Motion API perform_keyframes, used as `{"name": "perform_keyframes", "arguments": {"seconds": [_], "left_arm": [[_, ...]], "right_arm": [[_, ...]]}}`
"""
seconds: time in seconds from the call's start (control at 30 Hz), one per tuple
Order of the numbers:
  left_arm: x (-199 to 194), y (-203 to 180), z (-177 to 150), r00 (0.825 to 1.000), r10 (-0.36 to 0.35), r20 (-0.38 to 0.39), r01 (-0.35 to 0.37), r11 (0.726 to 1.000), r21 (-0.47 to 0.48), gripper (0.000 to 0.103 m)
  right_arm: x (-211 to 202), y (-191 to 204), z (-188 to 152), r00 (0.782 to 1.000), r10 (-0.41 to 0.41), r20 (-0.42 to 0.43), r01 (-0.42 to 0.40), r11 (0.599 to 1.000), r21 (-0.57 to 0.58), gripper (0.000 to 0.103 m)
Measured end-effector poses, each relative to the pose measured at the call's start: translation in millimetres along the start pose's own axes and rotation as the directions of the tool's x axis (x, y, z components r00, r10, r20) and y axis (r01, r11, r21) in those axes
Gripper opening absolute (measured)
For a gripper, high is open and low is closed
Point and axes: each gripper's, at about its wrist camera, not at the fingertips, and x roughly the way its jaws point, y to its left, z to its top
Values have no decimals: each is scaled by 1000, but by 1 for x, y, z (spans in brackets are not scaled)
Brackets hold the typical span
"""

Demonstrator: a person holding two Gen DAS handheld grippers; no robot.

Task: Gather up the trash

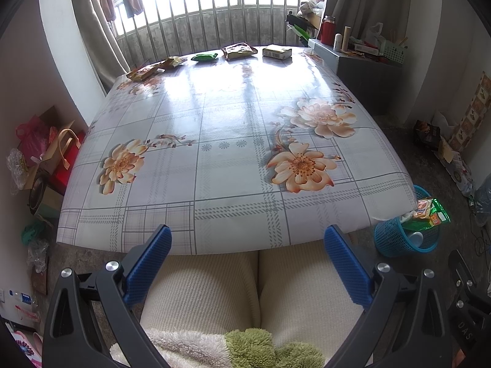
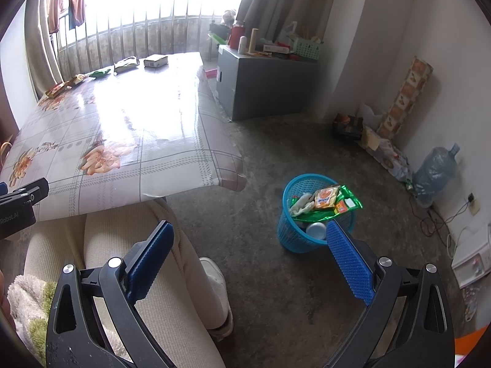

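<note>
Both my left claw [image 1: 247, 250] and right claw [image 2: 250, 247] gape empty; five wrappers [image 1: 239, 51] line the counter's [image 1: 214, 184] far edge, so I should reach fully across before closing, then carry to the bin [image 2: 291, 236].

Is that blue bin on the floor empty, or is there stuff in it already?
Not empty. The blue bin stands upright and holds wrappers that poke above its rim, with a pale round object lower inside.

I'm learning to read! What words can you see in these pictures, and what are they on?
"Robot.AI" on the left hand-held gripper, first letters cut off.
"DAS" on black gear, partly cut off.
Orange packet in the blue basket: too blurred.
Packets on the table: too small.
</note>
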Motion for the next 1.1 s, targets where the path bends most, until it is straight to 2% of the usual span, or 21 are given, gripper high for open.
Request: {"name": "perform_keyframes", "arguments": {"seconds": [1.1], "left_arm": [[0,0,0,1000,0,-1,0,1000,0,97]], "right_arm": [[1,11,0,1000,20,2,-20,1000,-5,95]]}}
